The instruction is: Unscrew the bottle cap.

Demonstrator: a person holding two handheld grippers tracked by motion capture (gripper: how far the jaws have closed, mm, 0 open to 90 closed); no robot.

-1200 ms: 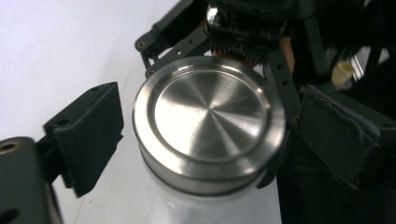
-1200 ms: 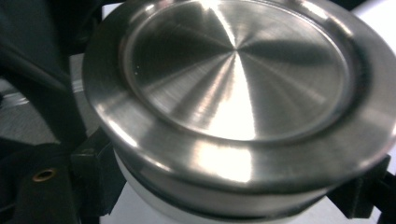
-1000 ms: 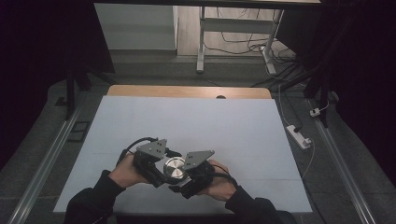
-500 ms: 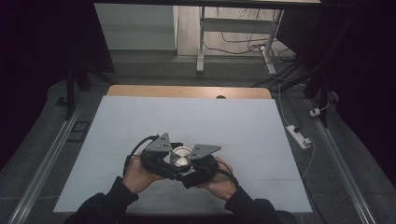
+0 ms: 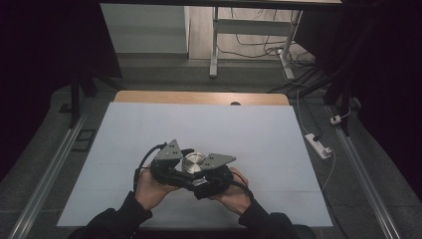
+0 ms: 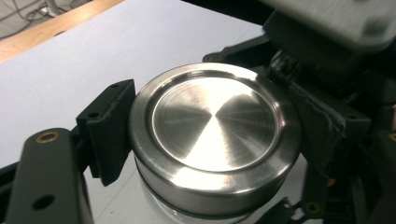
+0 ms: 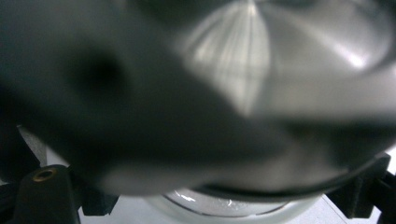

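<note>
A: What's between the hands?
B: A round metal lid (image 5: 192, 163), with the left gripper (image 5: 171, 162) and right gripper (image 5: 211, 169) closed against it above the white table (image 5: 259, 139).

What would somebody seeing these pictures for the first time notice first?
The shiny round steel lid on a clear glass jar, near the front middle of the white table. The left gripper has its jaws closed on the lid's rim, and the right gripper meets it from the other side, clamped lower on the jar; the person's hands hold both close together. Beyond the table's wooden far edge, the room is dark, with cables on the floor.
</note>
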